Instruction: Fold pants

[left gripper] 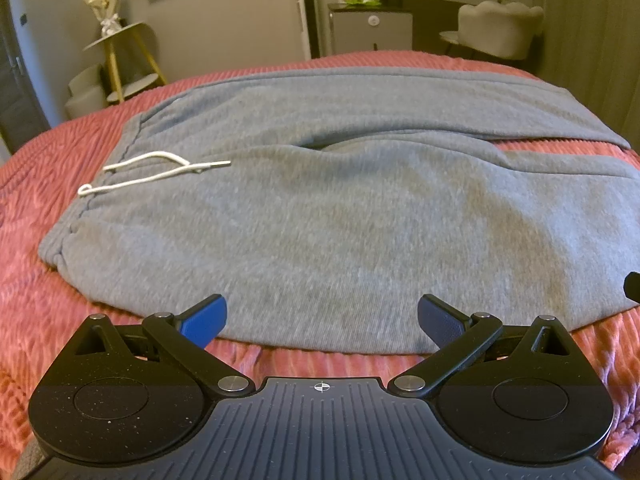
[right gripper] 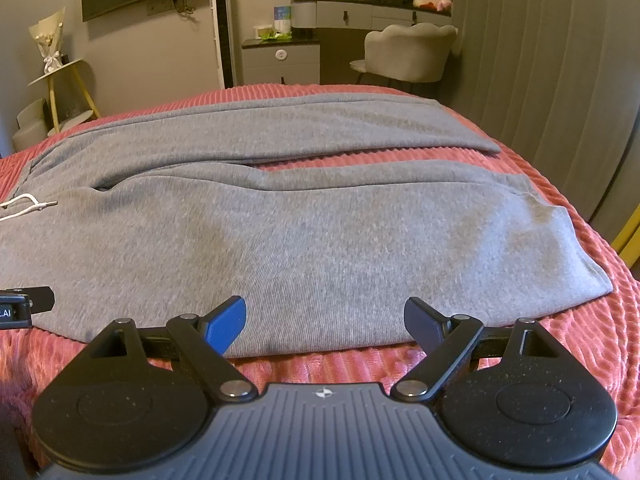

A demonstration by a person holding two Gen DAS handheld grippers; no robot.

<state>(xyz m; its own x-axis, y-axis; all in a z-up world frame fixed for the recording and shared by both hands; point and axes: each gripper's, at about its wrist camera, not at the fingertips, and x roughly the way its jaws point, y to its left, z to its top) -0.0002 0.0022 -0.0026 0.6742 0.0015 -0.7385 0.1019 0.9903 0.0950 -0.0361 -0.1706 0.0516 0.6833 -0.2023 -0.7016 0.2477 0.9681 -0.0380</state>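
Bedspread point(left gripper: 80, 288) bears pants point(left gripper: 320, 208); both claws point(left gripper: 322, 322) point(right gripper: 325, 326) spread

Left gripper point(left gripper: 322, 316): jaws spread wide, blue-padded fingers point(left gripper: 206, 320) well apart, nothing between them, pointing forward, level. Right gripper point(right gripper: 324, 320): same pose, jaws wide, fingers point(right gripper: 226, 324) empty. Grippers side by side; each one's edge visible in other's view.
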